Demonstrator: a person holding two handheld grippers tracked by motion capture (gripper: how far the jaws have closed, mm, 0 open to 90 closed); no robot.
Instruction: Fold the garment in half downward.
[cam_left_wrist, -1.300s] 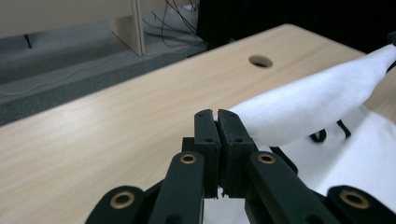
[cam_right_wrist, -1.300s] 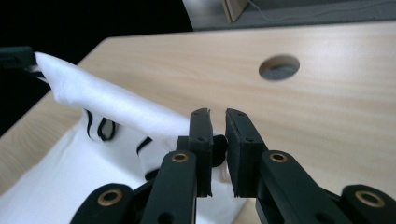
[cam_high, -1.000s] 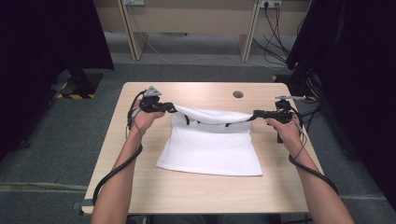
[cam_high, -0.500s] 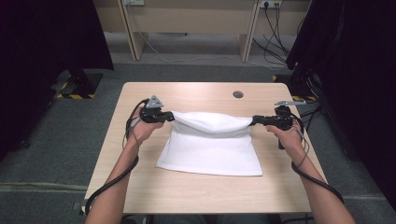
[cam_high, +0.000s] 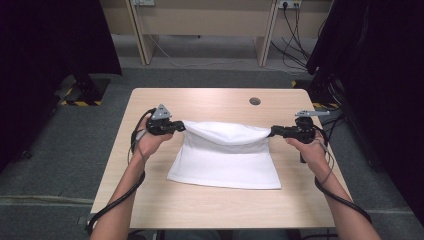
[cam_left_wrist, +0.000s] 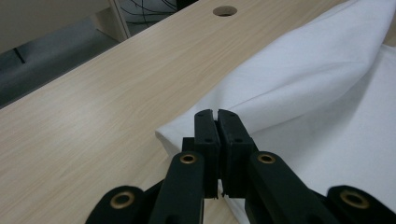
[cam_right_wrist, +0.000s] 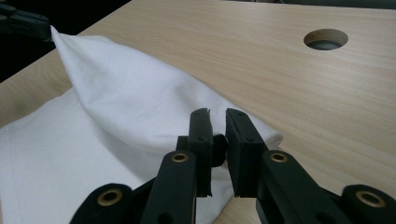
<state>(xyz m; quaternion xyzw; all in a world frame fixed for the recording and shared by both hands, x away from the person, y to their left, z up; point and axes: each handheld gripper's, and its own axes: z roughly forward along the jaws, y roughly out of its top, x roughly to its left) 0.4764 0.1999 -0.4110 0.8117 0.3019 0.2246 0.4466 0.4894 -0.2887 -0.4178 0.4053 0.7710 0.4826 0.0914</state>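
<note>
A white cloth (cam_high: 225, 160) lies on the wooden table (cam_high: 210, 102), its far edge lifted and stretched between the two grippers. My left gripper (cam_high: 178, 126) is shut on the cloth's left far corner; in the left gripper view the jaws of this left gripper (cam_left_wrist: 217, 114) meet over the cloth (cam_left_wrist: 303, 93) hem. My right gripper (cam_high: 274, 131) is shut on the right far corner. Seen in the right gripper view, the right gripper (cam_right_wrist: 217, 114) pinches the cloth (cam_right_wrist: 116, 93) fold, and the left gripper (cam_right_wrist: 23, 23) holds the other end at top left.
A round cable hole (cam_high: 255, 101) sits in the table beyond the cloth, the same hole (cam_left_wrist: 224, 10) showing ahead of the left jaws. Bare wood surrounds the cloth. Desk legs and cables (cam_high: 295, 35) stand on the grey floor behind; dark curtains flank both sides.
Both grippers have drawn the lifted far edge of the cloth toward the person, over the lower layer. The raised fold now sits nearer the cloth's middle.
</note>
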